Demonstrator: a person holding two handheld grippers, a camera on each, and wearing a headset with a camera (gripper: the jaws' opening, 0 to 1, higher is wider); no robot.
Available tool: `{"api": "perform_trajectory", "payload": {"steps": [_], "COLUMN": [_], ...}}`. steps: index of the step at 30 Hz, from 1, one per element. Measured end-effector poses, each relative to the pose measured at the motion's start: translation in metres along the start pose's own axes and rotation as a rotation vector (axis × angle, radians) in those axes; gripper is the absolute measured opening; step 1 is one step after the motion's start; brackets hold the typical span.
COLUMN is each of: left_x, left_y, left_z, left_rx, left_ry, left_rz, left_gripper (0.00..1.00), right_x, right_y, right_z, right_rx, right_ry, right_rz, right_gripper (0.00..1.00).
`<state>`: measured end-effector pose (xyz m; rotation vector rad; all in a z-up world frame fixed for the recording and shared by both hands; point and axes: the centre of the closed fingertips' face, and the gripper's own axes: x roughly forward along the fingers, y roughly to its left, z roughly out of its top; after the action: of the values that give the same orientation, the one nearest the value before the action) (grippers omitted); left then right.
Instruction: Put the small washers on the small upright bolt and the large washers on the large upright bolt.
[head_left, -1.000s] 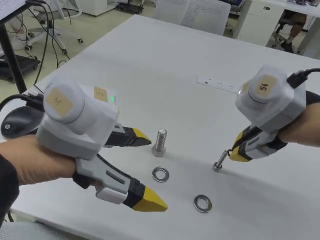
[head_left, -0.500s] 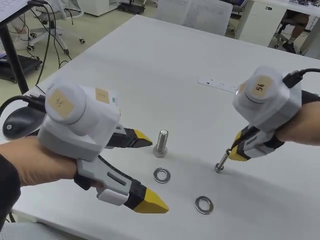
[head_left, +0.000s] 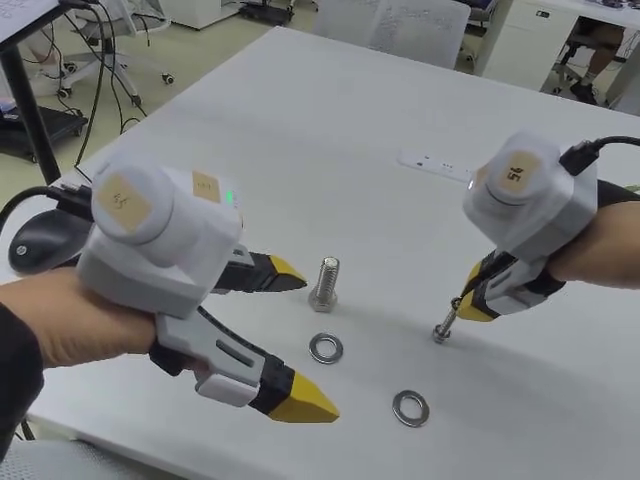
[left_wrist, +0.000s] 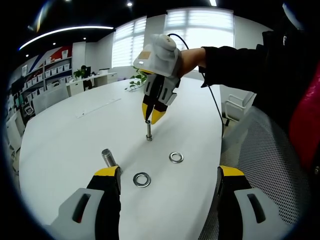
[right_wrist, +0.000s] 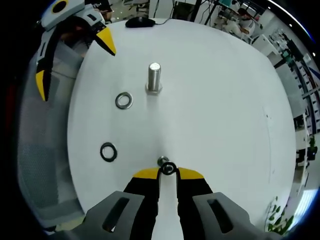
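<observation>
A: Your headset camera looks forward and down from behind the left gripper (head_left: 312, 343) and right gripper (head_left: 463, 306), close over the white table (head_left: 330, 140).
B: Your left camera faces low across the table, out between its spread fingers (left_wrist: 107, 197) toward the other gripper.
A: Your right one looks steeply down, small bolt (right_wrist: 164, 163) between its fingertips (right_wrist: 145, 174).
B: All three share the large bolt (head_left: 322, 283) and washers (head_left: 325, 348).
</observation>
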<state>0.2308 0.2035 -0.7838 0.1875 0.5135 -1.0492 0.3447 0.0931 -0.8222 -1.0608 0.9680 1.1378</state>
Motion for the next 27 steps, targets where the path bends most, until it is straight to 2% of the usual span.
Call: {"api": "perform_trajectory", "payload": {"steps": [15, 27], "left_x": [0.001, 0.001], "left_y": [0.001, 0.001], "left_z": [0.0, -0.001], "left_rx": [-0.001, -0.005], "left_ry": [0.003, 0.006], "left_rz": [0.003, 0.003], "left_gripper": [0.79, 0.78], "right_x": [0.016, 0.032], "right_y": [0.0, 0.006], "right_z": [-0.003, -0.008], "right_rx": [0.013, 0.03], "right_ry": [0.007, 0.019], "right_rz": [0.027, 0.05], "right_gripper": [0.14, 0.14]}}
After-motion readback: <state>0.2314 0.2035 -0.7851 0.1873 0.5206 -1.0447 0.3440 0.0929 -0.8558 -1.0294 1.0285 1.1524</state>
